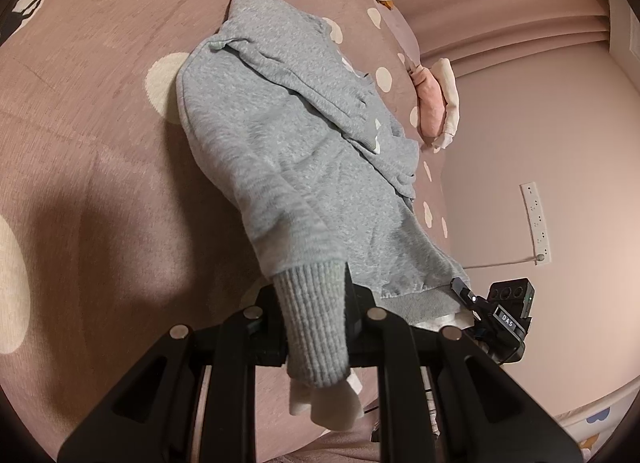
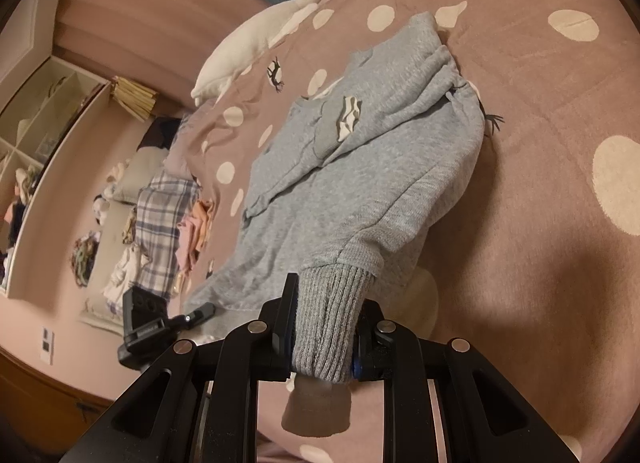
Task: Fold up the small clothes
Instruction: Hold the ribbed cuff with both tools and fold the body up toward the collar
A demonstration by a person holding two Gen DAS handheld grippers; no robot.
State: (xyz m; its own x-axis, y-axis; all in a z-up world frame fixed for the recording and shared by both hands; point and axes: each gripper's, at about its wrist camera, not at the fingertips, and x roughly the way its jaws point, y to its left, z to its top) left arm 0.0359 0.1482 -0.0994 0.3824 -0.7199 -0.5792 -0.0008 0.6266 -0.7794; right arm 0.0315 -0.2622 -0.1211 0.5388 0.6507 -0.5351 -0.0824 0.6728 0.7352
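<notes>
A small grey sweatshirt (image 1: pixel 296 151) lies on a pink spotted bedspread (image 1: pixel 100 143), with one side folded over its middle. My left gripper (image 1: pixel 312 315) is shut on the ribbed grey cuff (image 1: pixel 316 327) of one sleeve; a white inner cuff hangs out below it. My right gripper (image 2: pixel 326 327) is shut on the other ribbed cuff (image 2: pixel 328 323) of the same sweatshirt (image 2: pixel 360 167). Each gripper shows in the other's view: the right gripper (image 1: pixel 500 315) by the hem, and the left gripper (image 2: pixel 160 323) by the hem.
A white plush goose (image 2: pixel 272 27) lies on the bedspread (image 2: pixel 540 103) beyond the sweatshirt. A pink garment (image 1: pixel 432 103) lies at the bed's edge. A pile of clothes with a plaid piece (image 2: pixel 160 231) lies to the left. Shelves (image 2: pixel 36 123) stand along the wall.
</notes>
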